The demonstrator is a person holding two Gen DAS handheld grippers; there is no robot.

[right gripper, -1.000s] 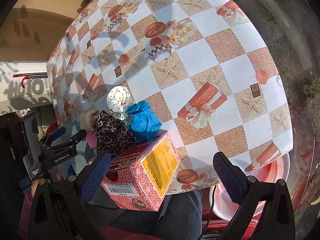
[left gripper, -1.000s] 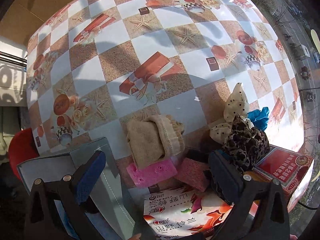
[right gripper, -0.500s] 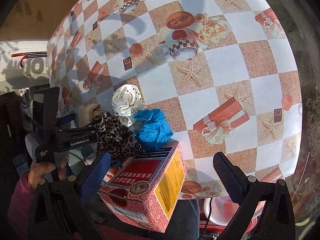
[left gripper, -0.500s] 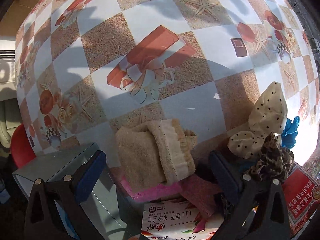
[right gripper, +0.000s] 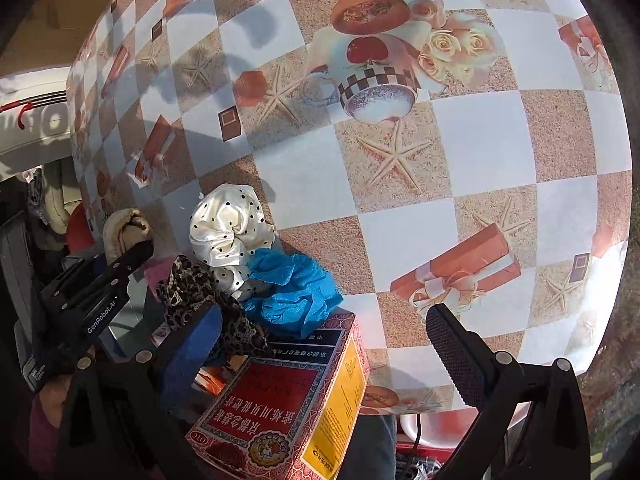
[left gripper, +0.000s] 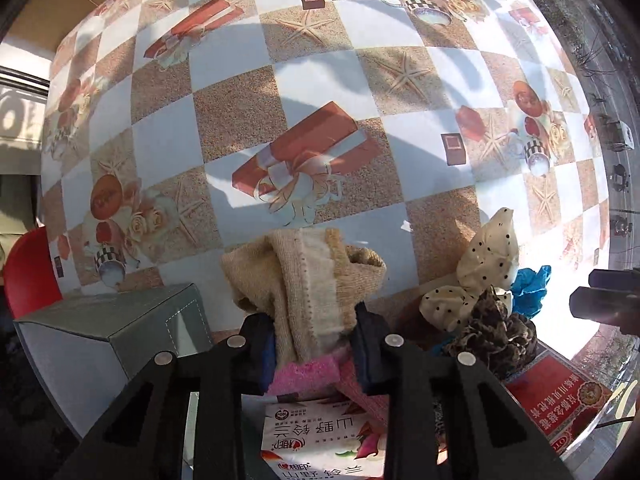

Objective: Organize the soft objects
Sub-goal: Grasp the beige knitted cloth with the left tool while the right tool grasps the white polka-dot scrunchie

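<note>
The left gripper point(left gripper: 314, 344) points straight down at the table's near edge, its jaws closing on the folded beige towel point(left gripper: 308, 280), the cloth bunched up between the blue pads. It looks light and floppy, so it should sag and may unfold if lifted by one layer; pinching through the thick folded middle, as here, looks the safest hold. Under the towel lie a pink sponge point(left gripper: 304, 372) and a darker pink cloth point(left gripper: 364, 392), close enough that either could get caught in the pinch.

A grey box point(left gripper: 108, 332) sits just to the left, a white printed carton point(left gripper: 320, 440) right under the gripper. To the right, three scrunchies huddle: polka-dot cream point(right gripper: 228, 236), leopard-print point(right gripper: 196, 292) and blue point(right gripper: 296, 292), the last two draped on the red box point(right gripper: 280, 408).

The right gripper point(right gripper: 320, 356) hovers above that box, jaws wide, nothing held.
</note>
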